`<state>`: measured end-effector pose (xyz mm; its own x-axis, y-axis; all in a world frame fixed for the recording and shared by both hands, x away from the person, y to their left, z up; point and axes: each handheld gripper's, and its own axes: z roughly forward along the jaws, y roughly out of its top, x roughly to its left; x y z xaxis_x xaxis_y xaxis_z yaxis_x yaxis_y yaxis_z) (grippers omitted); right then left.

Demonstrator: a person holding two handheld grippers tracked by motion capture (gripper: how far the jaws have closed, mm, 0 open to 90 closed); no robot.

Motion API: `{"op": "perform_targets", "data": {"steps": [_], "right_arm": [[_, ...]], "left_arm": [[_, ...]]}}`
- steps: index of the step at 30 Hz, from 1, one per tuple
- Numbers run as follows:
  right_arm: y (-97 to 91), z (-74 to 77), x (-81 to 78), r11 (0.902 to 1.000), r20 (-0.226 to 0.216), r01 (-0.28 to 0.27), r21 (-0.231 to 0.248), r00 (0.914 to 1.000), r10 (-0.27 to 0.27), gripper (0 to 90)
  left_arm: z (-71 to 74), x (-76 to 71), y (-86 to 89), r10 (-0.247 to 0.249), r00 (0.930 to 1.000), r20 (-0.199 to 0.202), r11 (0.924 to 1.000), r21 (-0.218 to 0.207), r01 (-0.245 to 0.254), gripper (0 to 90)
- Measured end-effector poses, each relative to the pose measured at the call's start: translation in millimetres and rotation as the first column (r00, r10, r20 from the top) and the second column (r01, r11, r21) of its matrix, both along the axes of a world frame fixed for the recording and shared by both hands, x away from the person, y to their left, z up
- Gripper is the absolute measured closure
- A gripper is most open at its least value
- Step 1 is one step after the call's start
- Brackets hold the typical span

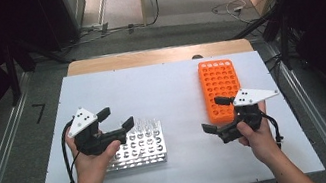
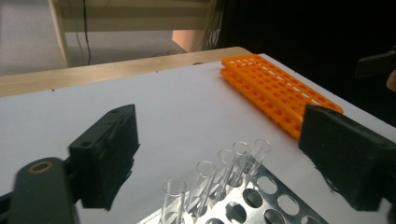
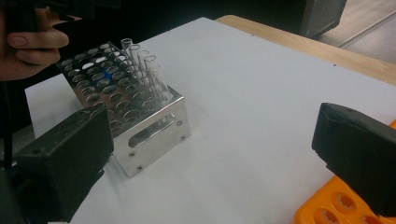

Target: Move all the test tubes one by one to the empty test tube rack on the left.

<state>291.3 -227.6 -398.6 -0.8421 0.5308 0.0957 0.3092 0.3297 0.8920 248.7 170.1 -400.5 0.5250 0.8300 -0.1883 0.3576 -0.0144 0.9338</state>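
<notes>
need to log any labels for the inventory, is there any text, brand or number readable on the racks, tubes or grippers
None can be read: the orange rack, the metal rack, the glass tubes, the left gripper and the right gripper bear no visible words, numbers or brand marks.

A metal rack (image 1: pixel 143 148) with many round holes stands flat on the white table, on its left part, near the front edge. It is shiny and box-shaped, with a slot in its side wall. Five clear glass test tubes (image 2: pixel 219 172) stand upright in one row along the far edge of the rack, each in its own hole, open mouth up. They look empty. The other holes have no tube.
</notes>
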Motion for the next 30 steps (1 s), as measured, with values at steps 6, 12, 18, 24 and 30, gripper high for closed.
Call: {"op": "perform_targets", "data": {"steps": [6, 12, 18, 24, 30], "right_arm": [[-11.3, 1.2, 1.3, 0.9995, 0.004, 0.02, 0.025, 0.9998, -0.02, 0.0], [-23.3, 0.2, -0.4, 0.9986, 0.012, 0.038, 0.037, 0.9992, -0.039, 0.0], [-40.2, -4.3, -4.8, 0.9969, 0.019, 0.069, 0.039, 0.9974, -0.069, 0.0], [-62.1, -11.0, -10.6, 0.9932, 0.013, 0.112, 0.034, 0.9936, -0.112, 0.0], [-82.9, -16.1, -16.8, 0.9884, 0.012, 0.146, 0.04, 0.9891, -0.147, 0.0]], "left_arm": [[-0.5, -6.4, 8.4, -0.016, 0.9996, 0.023, 0.9998, -0.015, 0.017, 0.0], [-2.7, -14.7, 20.9, -0.025, 0.9982, 0.054, 0.9989, -0.038, 0.027, 0.0], [-10.2, -24.4, 27.3, -0.03, 0.997, 0.071, 0.9991, -0.026, 0.032, 0.0], [-17.3, -34.9, 37.3, -0.029, 0.9962, 0.083, 0.9995, -0.012, 0.03, 0.0], [-22.6, -45.2, 52.8, -0.009, 0.9946, 0.103, 0.9992, -0.038, 0.013, 0.0]]}}
